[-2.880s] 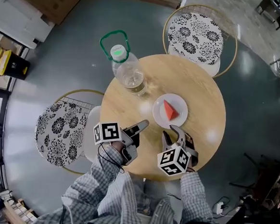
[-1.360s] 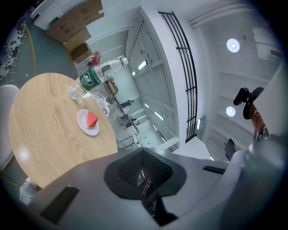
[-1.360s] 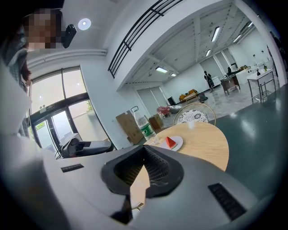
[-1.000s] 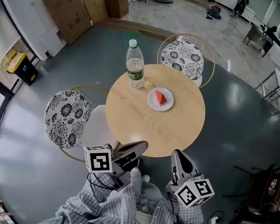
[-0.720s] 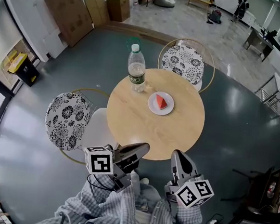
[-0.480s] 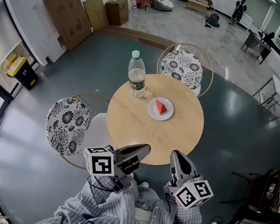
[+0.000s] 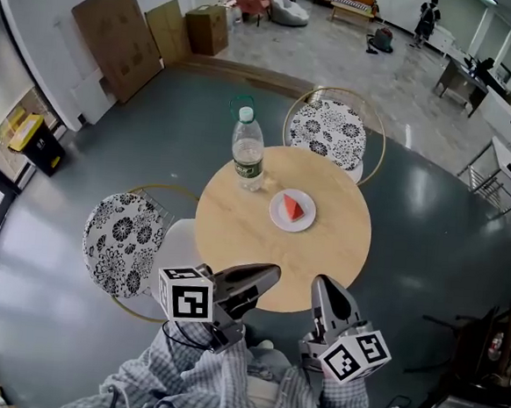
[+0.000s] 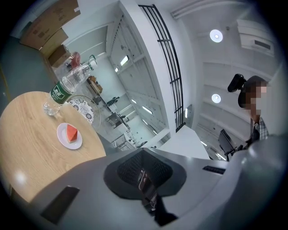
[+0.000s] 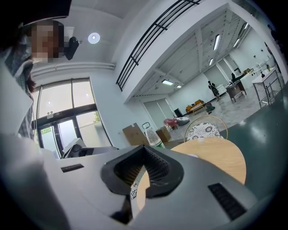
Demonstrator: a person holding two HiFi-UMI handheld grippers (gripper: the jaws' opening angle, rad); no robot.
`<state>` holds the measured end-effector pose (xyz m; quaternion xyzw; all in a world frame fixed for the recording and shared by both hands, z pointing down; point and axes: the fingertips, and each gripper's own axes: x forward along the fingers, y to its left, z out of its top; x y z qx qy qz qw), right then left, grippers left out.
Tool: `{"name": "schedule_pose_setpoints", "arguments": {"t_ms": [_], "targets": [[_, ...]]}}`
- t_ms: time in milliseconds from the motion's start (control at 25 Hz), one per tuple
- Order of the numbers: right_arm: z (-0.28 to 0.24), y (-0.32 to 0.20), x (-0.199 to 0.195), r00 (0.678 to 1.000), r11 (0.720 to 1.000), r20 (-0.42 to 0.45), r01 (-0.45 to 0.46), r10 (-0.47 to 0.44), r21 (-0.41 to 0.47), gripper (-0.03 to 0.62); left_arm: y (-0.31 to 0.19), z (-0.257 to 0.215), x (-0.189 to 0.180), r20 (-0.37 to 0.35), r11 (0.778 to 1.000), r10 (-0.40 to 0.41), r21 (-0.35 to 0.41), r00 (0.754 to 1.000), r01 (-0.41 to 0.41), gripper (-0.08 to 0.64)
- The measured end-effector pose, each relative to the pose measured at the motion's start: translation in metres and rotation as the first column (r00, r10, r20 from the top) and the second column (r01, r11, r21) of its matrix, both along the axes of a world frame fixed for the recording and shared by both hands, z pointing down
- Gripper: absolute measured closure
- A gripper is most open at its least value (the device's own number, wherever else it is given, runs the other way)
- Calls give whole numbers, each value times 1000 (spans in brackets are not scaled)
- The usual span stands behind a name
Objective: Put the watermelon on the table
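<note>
At the left of the head view a patterned chair [image 7: 122,243] stands just beside the table [image 7: 235,237]. Lower centre, the left gripper [image 7: 267,274] has its jaws pressed together with nothing between them, and its own view shows the same. It hangs at the table's near edge, touching nothing there.

Up the frame, a bottle [image 7: 248,150] stands upright near the table's far left edge. Just right of it is a white plate [image 7: 281,219], and the watermelon [image 7: 294,208] rests on that plate near the table's middle. It is a small red wedge, well apart from both grippers. By how it lies now, it looks already placed. A far chair [image 7: 330,134] stands behind the table, upper centre.

Right of centre at the bottom, the right gripper [image 7: 324,285] is likewise closed and empty, also off the near edge.

As for handling, the wedge is probably light, so weight should not matter. If it is real fruit, the flesh would be soft and wet, so a hard squeeze could crush it or let it slip out. Whether it is fruit or a model is too small to tell. The safest hold seems to be across its two flat faces, low down near the base where it is widest, with a gentle close. The pointed top would likely break or slide. The plate looks stiff, and may skid on the smooth wood if the wedge is nudged sideways
</note>
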<state>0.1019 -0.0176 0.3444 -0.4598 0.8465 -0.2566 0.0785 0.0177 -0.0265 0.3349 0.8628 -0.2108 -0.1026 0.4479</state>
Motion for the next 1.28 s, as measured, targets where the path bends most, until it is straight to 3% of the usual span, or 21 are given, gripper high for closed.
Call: {"name": "schedule_pose_setpoints", "arguments": {"t_ms": [400,1280], "targets": [[4,-5,-6,1000,1000,3,11,-11,-5,585,-3,11,-4,-1,1000,4,-29,1000,-4,552],[8,-11,-28,999,999,-19,40,-40,-3,585,-9,14,-17,-5,1000,5,-17,1000,-5,552]]}}
